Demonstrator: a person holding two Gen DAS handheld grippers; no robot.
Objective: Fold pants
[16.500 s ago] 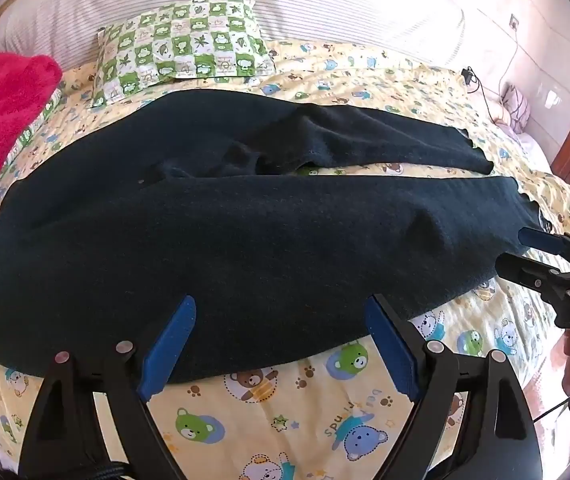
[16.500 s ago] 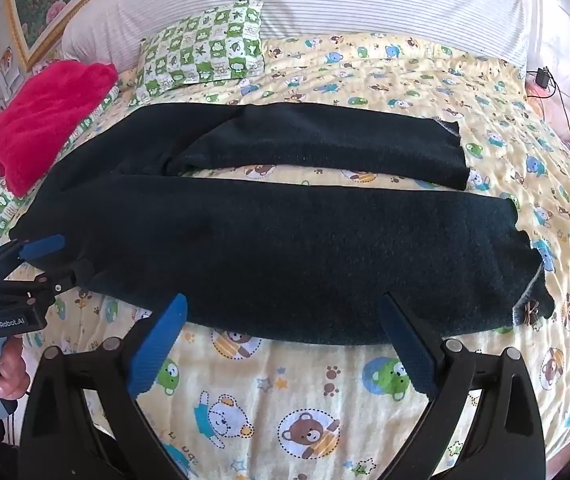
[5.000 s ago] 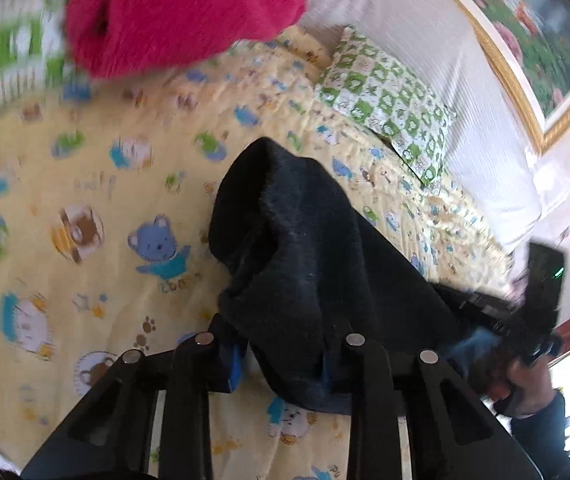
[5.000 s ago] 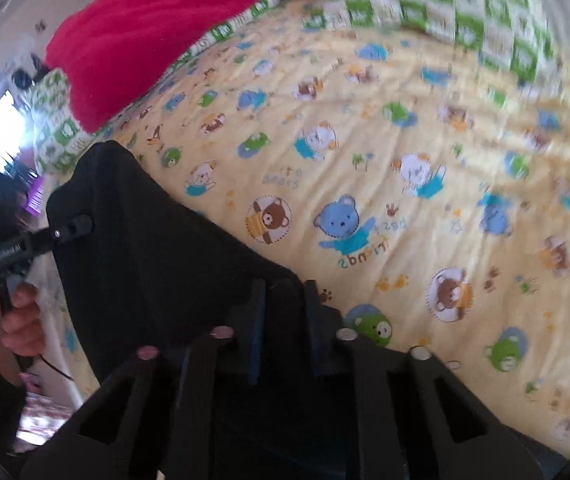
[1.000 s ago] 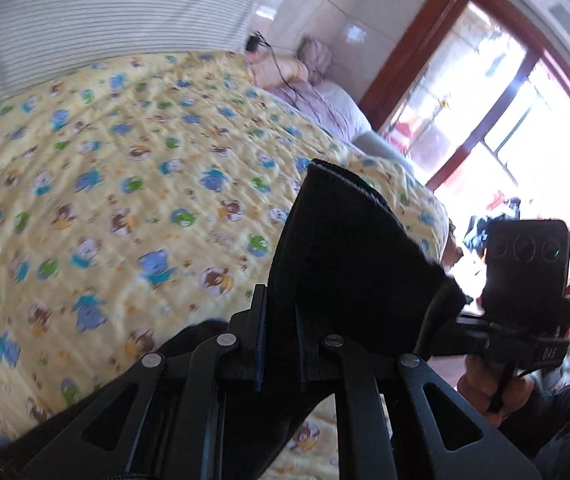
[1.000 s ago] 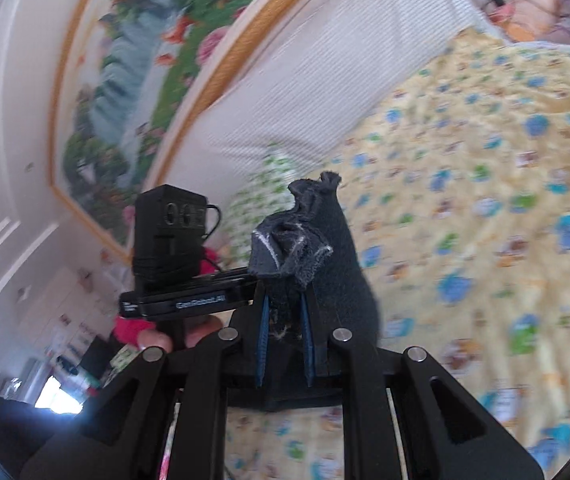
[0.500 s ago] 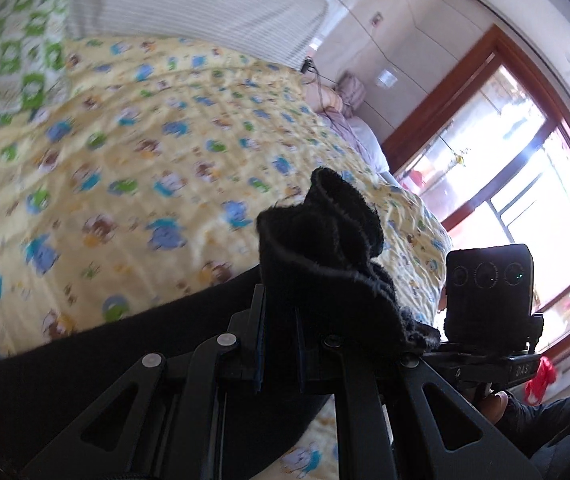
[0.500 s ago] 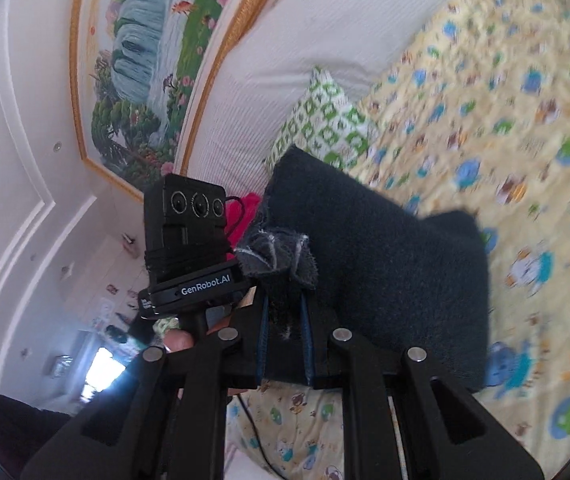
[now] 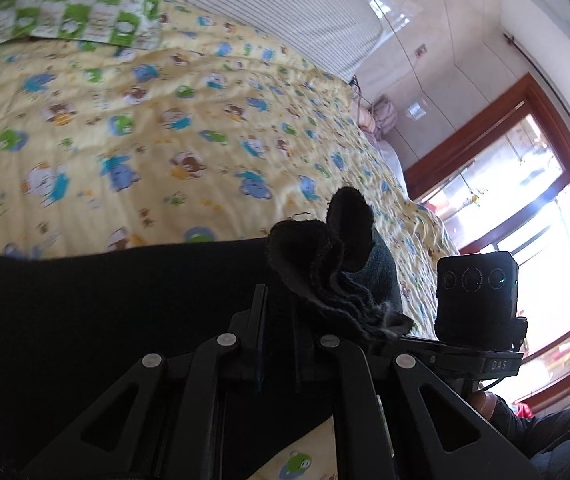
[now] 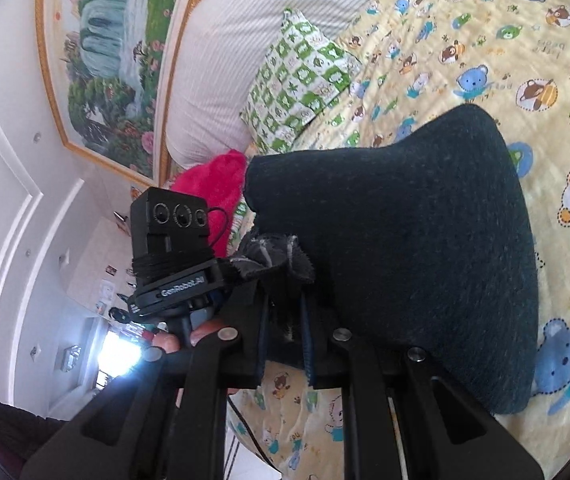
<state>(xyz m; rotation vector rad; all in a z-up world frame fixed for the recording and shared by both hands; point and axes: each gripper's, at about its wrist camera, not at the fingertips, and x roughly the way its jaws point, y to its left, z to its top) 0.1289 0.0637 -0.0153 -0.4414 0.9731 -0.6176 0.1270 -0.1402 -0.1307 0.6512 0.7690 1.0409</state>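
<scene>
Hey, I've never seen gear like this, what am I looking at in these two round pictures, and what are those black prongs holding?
No robot here: a person holds a two-finger clamp tool in each hand, and each tool carries a wide-angle camera looking along its fingers. One picture comes from the left gripper, the other from the right gripper; each also shows the other tool alongside. Both are clamped shut on bunched edges of dark pants, which drape onto a bed with a yellow cartoon-bear sheet. A green checked pillow and a red blanket lie farther off.

free: quilt point(image 9: 133, 128) beyond pants point(image 10: 425, 240) | blocked: pillow point(image 9: 65, 0), far edge
</scene>
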